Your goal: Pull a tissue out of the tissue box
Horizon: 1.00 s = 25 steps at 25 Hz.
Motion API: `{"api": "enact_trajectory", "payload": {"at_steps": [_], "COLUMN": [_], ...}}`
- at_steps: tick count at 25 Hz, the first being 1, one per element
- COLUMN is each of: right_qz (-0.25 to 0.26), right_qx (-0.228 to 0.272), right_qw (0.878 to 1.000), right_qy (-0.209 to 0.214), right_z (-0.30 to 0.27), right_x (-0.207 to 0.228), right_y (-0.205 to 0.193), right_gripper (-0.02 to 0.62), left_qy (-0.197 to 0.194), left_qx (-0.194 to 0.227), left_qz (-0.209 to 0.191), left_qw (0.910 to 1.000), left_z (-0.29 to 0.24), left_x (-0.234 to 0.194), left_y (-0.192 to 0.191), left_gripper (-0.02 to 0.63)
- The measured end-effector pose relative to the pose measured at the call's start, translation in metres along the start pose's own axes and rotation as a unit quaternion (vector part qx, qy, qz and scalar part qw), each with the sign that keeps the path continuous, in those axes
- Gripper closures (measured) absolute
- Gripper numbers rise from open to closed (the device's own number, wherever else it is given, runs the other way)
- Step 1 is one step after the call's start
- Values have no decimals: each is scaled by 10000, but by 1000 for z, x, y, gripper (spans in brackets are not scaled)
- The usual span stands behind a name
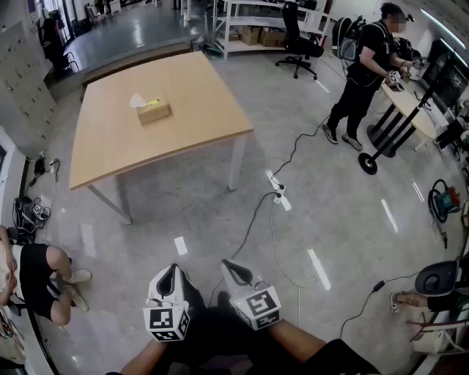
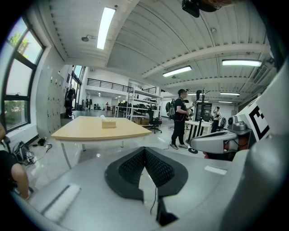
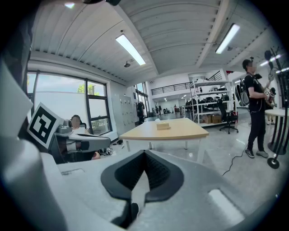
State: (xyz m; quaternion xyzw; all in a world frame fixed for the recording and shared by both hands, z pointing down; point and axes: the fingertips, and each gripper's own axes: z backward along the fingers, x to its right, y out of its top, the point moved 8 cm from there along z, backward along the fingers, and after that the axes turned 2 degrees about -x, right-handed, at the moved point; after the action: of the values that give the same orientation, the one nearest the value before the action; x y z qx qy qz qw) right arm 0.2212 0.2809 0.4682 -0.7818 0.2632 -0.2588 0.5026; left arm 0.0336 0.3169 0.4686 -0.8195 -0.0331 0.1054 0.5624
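A tan tissue box (image 1: 153, 110) with a white tissue sticking out of its top lies on the wooden table (image 1: 190, 95), far ahead of me. In the left gripper view the tissue box (image 2: 108, 123) is small on the table (image 2: 95, 131); in the right gripper view the tissue box (image 3: 163, 126) sits mid-table. My left gripper (image 1: 173, 270) and right gripper (image 1: 229, 265) hang side by side low in the head view, over the floor and well short of the table. Both are shut, tips meeting, with nothing between them: left gripper (image 2: 145, 149), right gripper (image 3: 145, 153).
Cables and a power strip (image 1: 278, 192) lie on the floor between me and the table. A person (image 1: 363, 69) stands at a bench at the right. Another person (image 1: 29, 278) sits at the left. Shelving (image 1: 249, 22) and an office chair (image 1: 297, 40) stand behind the table.
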Motion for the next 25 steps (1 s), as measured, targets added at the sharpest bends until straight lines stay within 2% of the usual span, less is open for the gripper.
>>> {"api": "enact_trajectory", "payload": {"at_steps": [10,25], "right_qz": [28,-336], "right_qx": [45,-141], "right_qw": [9999,9992], "right_qy": [-91,-184], "right_z": [-8,-36], "right_x": [8,14], "right_y": [6,3], "right_gripper": [604,603], "left_qy": [263,69], "left_qx": [288,-72], "left_qz": [187,205], "left_qw": [9991,9997], "left_z": [-17,-37], "left_x": [-8,-26], "left_y": [21,9], "left_gripper": [588,588]}}
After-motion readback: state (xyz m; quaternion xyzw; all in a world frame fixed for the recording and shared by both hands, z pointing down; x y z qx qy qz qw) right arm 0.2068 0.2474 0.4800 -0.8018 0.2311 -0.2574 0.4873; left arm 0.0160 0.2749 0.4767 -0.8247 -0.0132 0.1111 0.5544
